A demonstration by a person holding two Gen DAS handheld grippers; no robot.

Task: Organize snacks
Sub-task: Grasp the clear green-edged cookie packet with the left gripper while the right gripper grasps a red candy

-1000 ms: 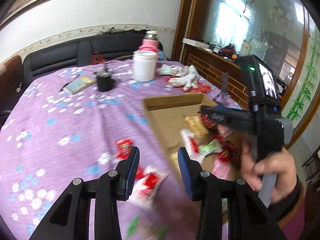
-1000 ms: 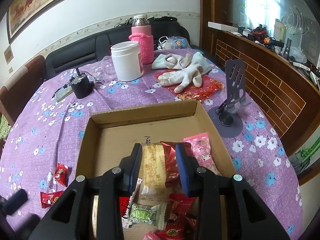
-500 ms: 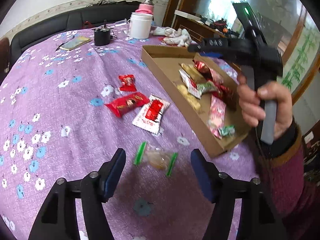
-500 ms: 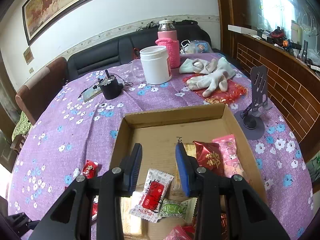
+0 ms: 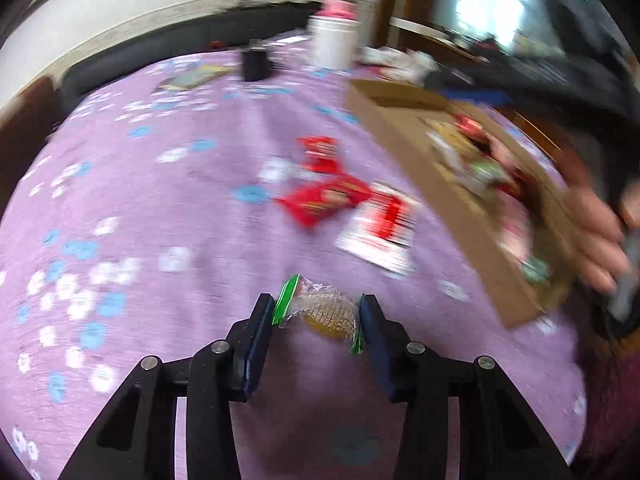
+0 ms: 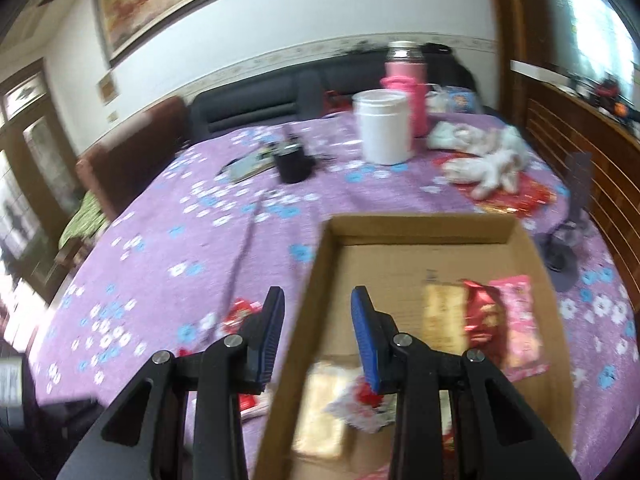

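Beside cardboard box (image 5: 452, 200), red packets (image 5: 324, 196).

Open lane: bare purple tablecloth (image 5: 168, 216) left of the snacks.
Blocked right: cardboard box (image 5: 452, 208) wall.
Ahead: red packets (image 5: 324, 196).

Both the left gripper (image 5: 316, 316) and the right gripper (image 6: 316, 316) have black angular arms, blue-padded fingers and silver screws. At three o'clock in the left view, a hand (image 5: 596, 232) shows above a maroon sleeve (image 5: 608, 420).

The table (image 6: 168, 240) is covered in matt flowered cloth, the box (image 6: 400, 264) is of plain matt cardboard, and the candy (image 5: 320, 312) is wrapped in glossy clear plastic.
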